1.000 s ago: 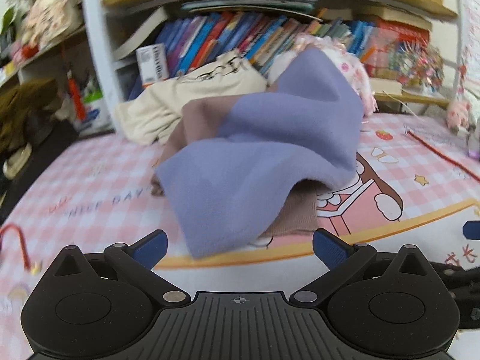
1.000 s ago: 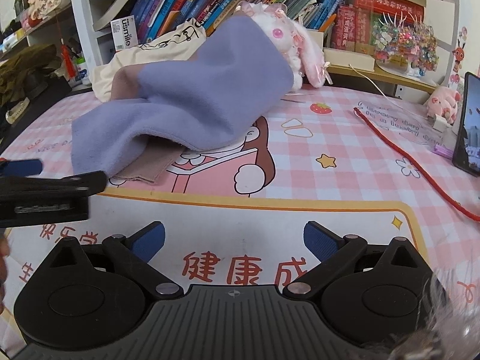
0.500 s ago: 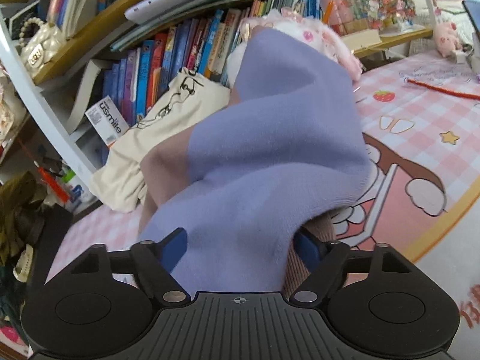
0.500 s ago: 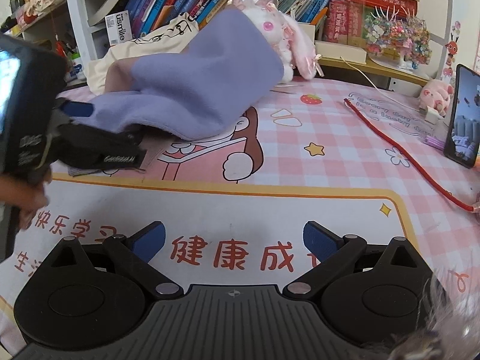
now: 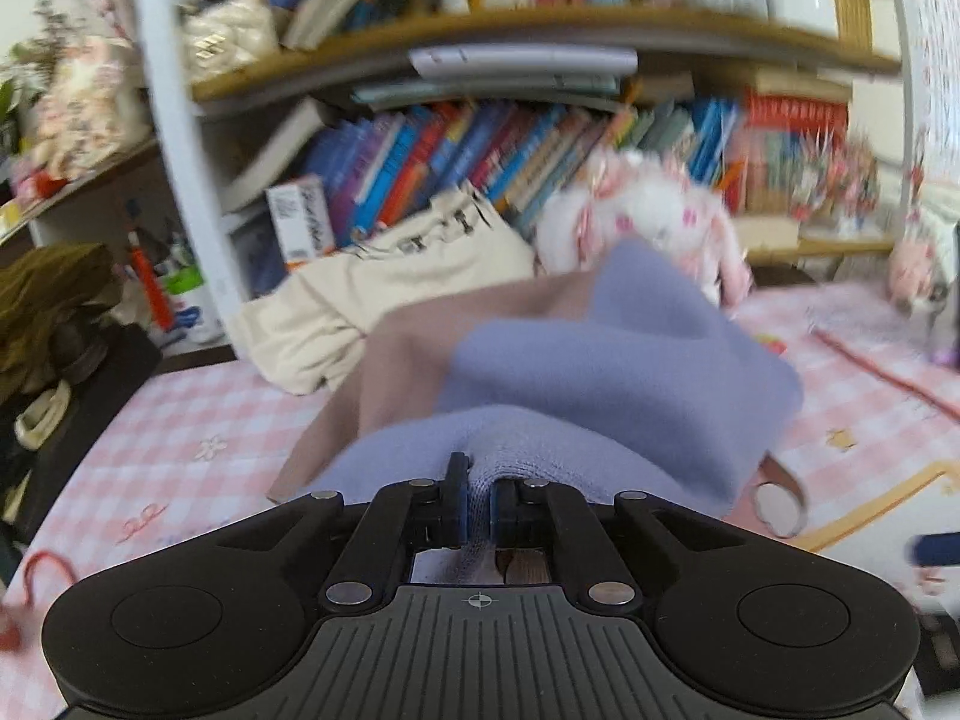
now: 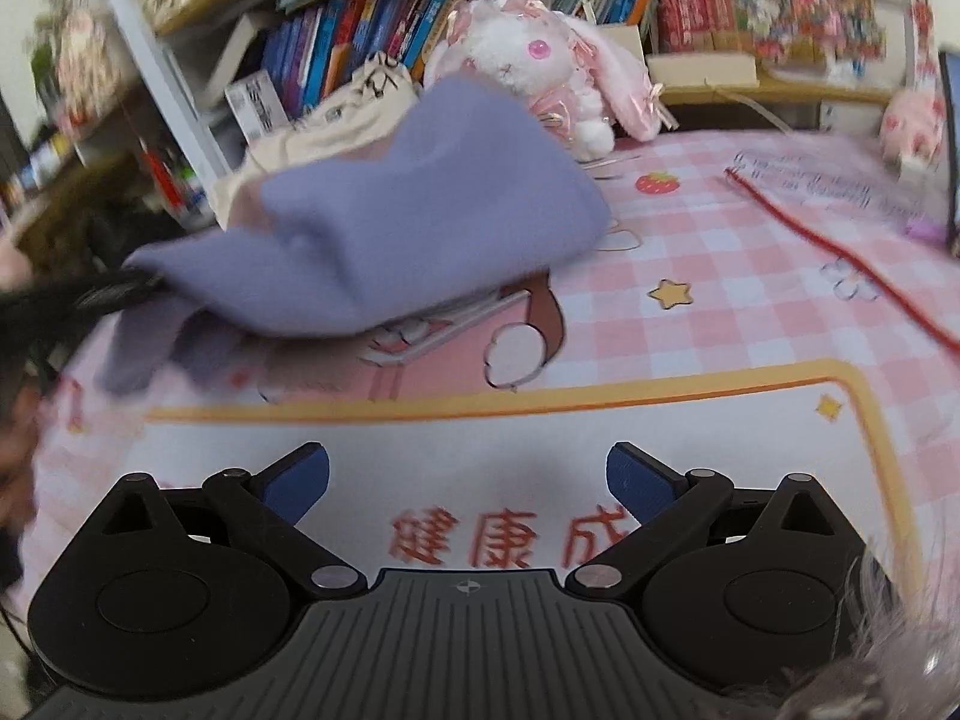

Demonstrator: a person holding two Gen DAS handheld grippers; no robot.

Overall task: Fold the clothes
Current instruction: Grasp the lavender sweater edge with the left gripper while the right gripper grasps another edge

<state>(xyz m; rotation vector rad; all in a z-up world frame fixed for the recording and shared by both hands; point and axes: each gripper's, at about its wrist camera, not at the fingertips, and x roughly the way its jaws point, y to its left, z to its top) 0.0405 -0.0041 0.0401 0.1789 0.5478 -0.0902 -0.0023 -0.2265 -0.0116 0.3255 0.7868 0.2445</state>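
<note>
A lavender and brown garment point(image 5: 600, 372) lies bunched on the pink checked table mat point(image 5: 180, 438). My left gripper point(image 5: 477, 507) is shut on the garment's near lavender edge, and cloth is pinched between its blue pads. In the right wrist view the same garment point(image 6: 420, 210) lies at the mid left, lifted at its left end where the left gripper point(image 6: 114, 288) holds it. My right gripper point(image 6: 468, 477) is open and empty over the white part of the mat point(image 6: 480, 432), well in front of the garment.
A cream tote bag point(image 5: 384, 294) and a white and pink plush rabbit point(image 6: 540, 60) sit behind the garment against a bookshelf point(image 5: 480, 138). A red cord point(image 6: 840, 258) runs across the mat at right. A phone point(image 6: 951, 150) stands at far right.
My left gripper closed on the garment's lavender edge and lifted it. The right gripper stayed open and shifted slightly.
</note>
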